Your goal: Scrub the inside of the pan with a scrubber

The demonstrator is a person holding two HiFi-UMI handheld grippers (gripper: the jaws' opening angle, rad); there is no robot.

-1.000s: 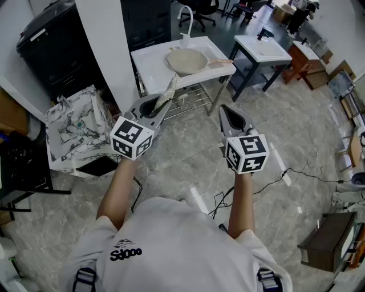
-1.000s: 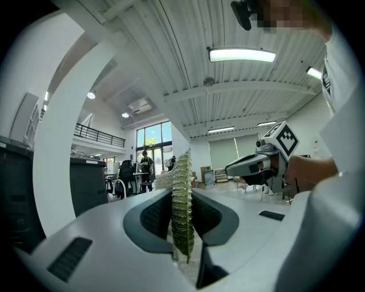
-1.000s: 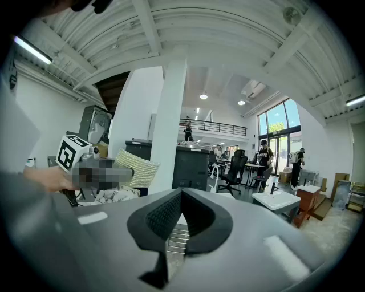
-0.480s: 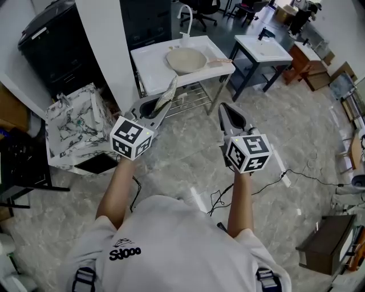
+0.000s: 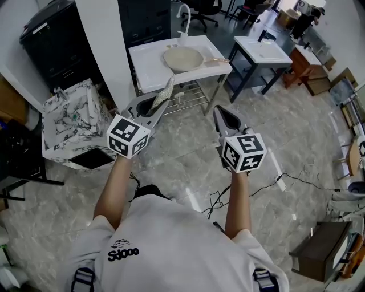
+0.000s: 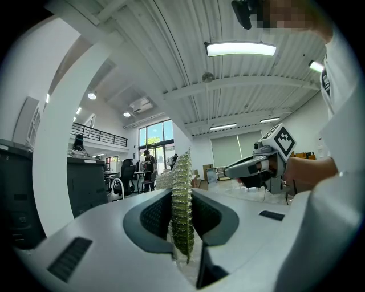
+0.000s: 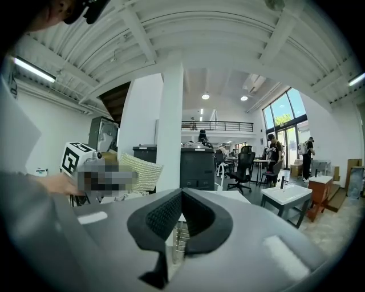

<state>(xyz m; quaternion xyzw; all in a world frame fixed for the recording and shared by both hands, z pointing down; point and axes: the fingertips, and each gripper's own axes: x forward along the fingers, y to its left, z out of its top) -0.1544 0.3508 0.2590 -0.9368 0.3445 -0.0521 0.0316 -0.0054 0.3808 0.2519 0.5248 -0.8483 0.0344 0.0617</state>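
Note:
A beige pan (image 5: pixel 183 58) with a wooden handle lies on the white sink unit (image 5: pixel 148 71) ahead, well beyond both grippers. My left gripper (image 5: pixel 161 98) is shut on a greenish mesh scrubber (image 5: pixel 165 91), which stands up between the jaws (image 6: pixel 181 205). My right gripper (image 5: pixel 223 114) is held level beside it, shut with nothing between its pads (image 7: pixel 180 214). Both grippers hover over the floor in front of the sink unit. The scrubber (image 7: pixel 138 171) also shows at the left of the right gripper view.
A curved tap (image 5: pixel 185 17) rises behind the pan. A wire rack (image 5: pixel 191 97) sits under the sink unit. A marble-patterned box (image 5: pixel 71 125) stands at the left, a second sink table (image 5: pixel 261 50) at the right. Cables (image 5: pixel 285 179) trail over the floor.
Both grippers and the sink unit sit slightly further left and up in the view; the head camera has shifted. The grip on the scrubber is unchanged.

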